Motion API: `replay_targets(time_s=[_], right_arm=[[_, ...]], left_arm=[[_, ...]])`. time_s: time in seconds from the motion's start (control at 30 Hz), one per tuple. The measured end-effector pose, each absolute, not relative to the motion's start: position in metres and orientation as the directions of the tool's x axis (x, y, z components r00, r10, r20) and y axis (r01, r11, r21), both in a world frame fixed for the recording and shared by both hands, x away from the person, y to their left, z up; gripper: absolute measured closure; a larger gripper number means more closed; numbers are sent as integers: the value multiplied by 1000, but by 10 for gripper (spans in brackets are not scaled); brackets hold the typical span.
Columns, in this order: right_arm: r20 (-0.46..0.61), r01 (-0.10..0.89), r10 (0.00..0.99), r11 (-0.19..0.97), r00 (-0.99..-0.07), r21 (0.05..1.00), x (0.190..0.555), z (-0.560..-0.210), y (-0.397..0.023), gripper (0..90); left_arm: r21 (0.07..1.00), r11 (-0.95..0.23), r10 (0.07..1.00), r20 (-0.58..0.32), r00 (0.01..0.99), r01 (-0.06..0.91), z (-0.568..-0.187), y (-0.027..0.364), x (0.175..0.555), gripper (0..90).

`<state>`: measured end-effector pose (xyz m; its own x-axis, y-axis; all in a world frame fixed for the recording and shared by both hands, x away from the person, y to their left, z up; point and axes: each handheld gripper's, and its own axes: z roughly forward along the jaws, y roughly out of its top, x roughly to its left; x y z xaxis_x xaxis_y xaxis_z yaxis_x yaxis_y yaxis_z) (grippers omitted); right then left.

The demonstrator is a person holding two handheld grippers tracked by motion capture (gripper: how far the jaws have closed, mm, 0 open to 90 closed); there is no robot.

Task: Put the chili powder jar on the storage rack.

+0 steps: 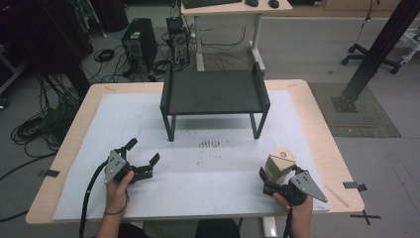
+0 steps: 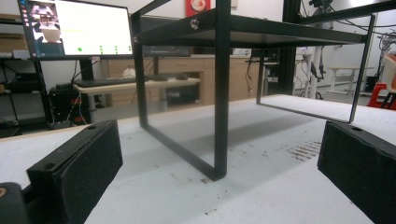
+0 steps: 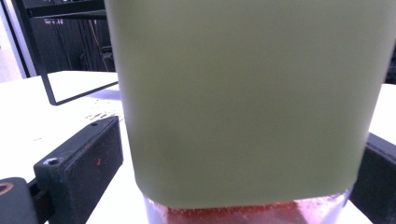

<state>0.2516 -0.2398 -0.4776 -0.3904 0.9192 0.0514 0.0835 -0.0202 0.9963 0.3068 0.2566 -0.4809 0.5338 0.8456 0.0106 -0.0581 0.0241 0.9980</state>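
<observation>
Grippers sat low over the white-covered wooden table (image 1: pixel 74 188) as I watched. My right gripper (image 1: pixel 278 178), at five o'clock, had its jaws spread around the olive-green square jar with a tan lid (image 1: pixel 280 163), not visibly pressing it. My left gripper (image 1: pixel 142 157), at seven o'clock, gaped empty, facing the black metal shelf stand (image 1: pixel 214 91) at twelve o'clock.

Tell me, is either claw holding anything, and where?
The right claw brackets the green jar low on its sides; a firm grip cannot be told. The left claw is open.
</observation>
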Motion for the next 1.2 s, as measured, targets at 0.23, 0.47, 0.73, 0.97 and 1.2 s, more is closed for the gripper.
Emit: replay_targets(time_s=[0.23,0.47,0.73,0.97,1.2], right_arm=[[53,84,920,-21,-389,996,251,-478,-240,24],[42,87,921,-9,-388,996,252,-477,-239,26],[39,113,924,5,-381,994,251,-476,-239,18],[44,124,924,4,-381,992,251,-476,-239,63],[34,134,922,19,-385,991,249,-476,-240,126]], left_arm=[[998,23,846,11,532,-58,-481,257,307,4],[998,23,846,12,533,-59,-481,257,307,4],[998,22,847,13,532,-59,-481,257,307,3],[998,21,846,14,532,-60,-481,257,307,3],[998,21,846,14,533,-60,-481,257,307,4]])
